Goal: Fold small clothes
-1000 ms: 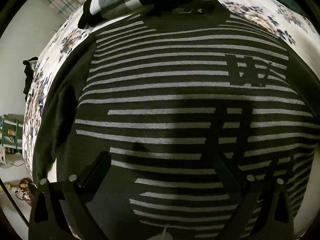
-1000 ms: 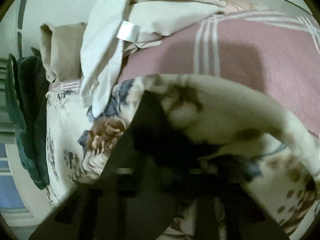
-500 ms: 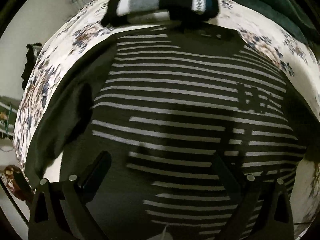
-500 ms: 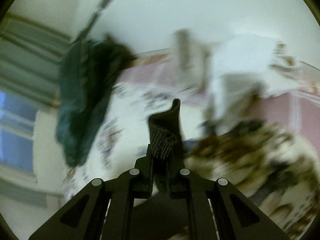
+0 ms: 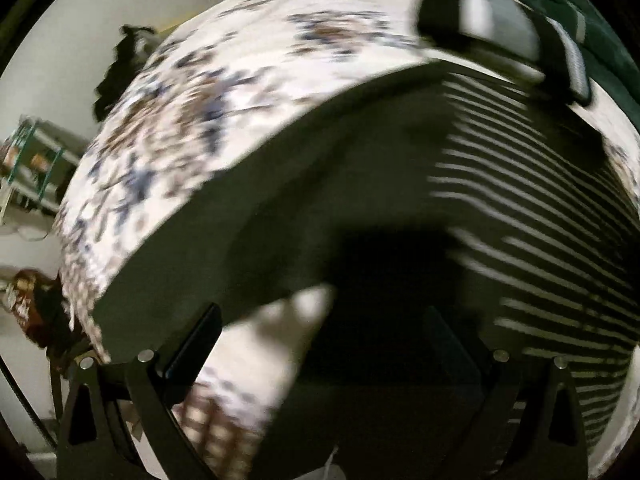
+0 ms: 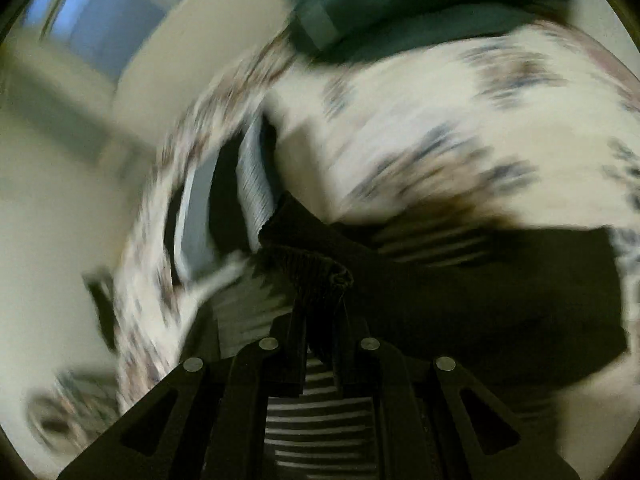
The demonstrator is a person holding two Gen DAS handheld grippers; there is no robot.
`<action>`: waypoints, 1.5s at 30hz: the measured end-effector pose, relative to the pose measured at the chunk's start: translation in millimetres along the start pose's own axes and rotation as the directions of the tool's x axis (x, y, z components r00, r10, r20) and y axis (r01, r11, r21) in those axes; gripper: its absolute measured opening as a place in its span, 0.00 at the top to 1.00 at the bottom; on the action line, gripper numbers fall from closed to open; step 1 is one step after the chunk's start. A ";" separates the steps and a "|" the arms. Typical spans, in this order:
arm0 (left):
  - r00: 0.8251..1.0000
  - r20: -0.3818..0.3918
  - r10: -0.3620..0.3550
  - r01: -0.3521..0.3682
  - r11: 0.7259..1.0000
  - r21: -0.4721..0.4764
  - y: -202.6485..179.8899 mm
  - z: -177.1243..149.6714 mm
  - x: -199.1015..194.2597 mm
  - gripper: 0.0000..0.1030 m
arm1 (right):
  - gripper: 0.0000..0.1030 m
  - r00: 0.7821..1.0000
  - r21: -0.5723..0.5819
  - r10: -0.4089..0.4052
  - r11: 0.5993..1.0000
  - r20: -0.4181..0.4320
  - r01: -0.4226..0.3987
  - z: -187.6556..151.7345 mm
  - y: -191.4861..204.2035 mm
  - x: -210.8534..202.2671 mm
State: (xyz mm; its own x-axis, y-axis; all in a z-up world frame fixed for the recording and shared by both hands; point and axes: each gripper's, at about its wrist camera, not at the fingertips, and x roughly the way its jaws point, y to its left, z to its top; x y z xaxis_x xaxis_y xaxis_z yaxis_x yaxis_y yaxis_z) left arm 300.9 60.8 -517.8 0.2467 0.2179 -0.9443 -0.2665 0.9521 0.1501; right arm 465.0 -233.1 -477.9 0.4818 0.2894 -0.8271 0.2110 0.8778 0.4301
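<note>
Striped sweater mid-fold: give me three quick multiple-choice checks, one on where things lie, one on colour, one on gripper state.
1. Where is the folded pile relative to the sweater?
A. Beyond its far edge, on the bedspread
B. Under the sweater
C. On the floor

2. The sweater's stripes are:
A. Red on white
B. Pale on dark
C. Yellow on green

3. The right gripper is:
A. Wide open, holding nothing
B. Out of view
C. Shut on the sweater's ribbed cuff

Answers: 1 A, the pile sits past the sweater's top edge; 2 B, light bars cross dark knit; 3 C, its fingers pinch the knit, while the left gripper is open.
</note>
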 end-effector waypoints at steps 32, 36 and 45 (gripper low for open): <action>0.981 -0.120 -0.155 0.072 0.855 -0.513 307.1 -81.5 81.5 0.00 | 0.28 0.924 0.126 -0.155 0.969 -0.349 0.211 -172.1 -19.1 38.8; 0.966 -0.147 -0.212 0.094 0.821 -0.564 309.6 -87.5 121.4 0.21 | 0.28 0.915 0.108 -0.171 0.968 -0.365 0.224 -184.4 -5.1 54.1; 0.988 0.099 -0.119 0.155 0.787 -0.598 335.1 -22.3 58.1 0.96 | 0.28 0.909 -0.051 -0.223 0.974 -0.353 0.219 -185.7 55.2 69.6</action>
State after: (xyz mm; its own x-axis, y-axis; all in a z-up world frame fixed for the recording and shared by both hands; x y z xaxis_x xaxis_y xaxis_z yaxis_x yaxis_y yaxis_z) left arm 205.1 387.8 -528.9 0.3679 0.1231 -0.9217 -0.7282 0.6545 -0.2033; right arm 352.2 -93.5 -578.9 0.0903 0.2026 -0.9751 0.2675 0.9382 0.2197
